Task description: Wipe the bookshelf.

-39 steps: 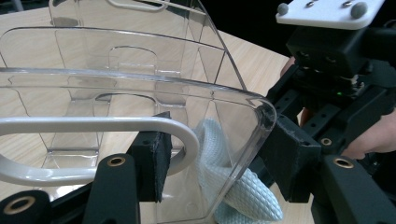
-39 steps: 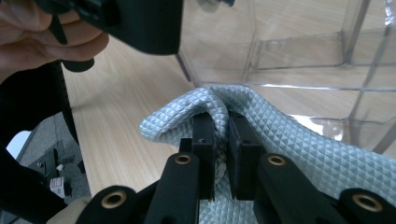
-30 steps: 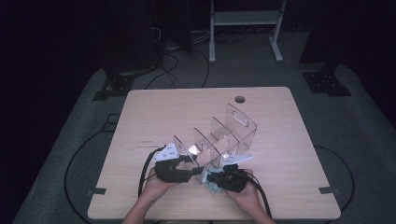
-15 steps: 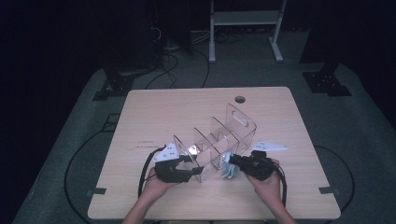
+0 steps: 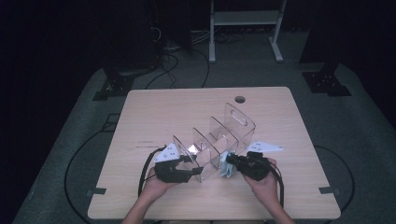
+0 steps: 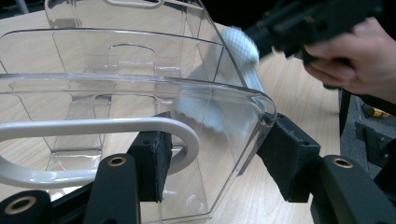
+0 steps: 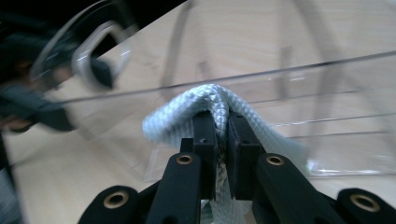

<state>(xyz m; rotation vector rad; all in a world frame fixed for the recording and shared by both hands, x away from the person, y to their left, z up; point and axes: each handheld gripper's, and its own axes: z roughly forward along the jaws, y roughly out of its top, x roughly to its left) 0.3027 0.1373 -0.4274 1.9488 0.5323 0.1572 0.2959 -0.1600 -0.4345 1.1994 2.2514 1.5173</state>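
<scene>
A clear plastic rack point(image 5: 219, 137) with several upright dividers stands slantwise on the wooden table point(image 5: 159, 107). My left gripper point(image 5: 192, 171) grips its near end wall: one pad point(image 6: 152, 163) sits in the white-rimmed handle cutout and the other pad point(image 6: 286, 156) presses the wall's outer edge point(image 6: 243, 140). My right gripper point(image 5: 232, 162) is shut on a folded white waffle cloth point(image 7: 177, 116), held against the rack's right side. That cloth point(image 6: 236, 49) and the hand holding it point(image 6: 355, 60) lie behind the clear wall in the left gripper view.
A round cable hole point(image 5: 240, 99) sits near the table's far edge. Cables trail from both grippers over the front edge. A white metal frame point(image 5: 243, 18) and black stands point(image 5: 327, 81) are on the dark floor beyond the table.
My right gripper has carried the cloth to the right and slightly up, from the rack's near front corner to its right side. The left gripper has kept its hold in place.
</scene>
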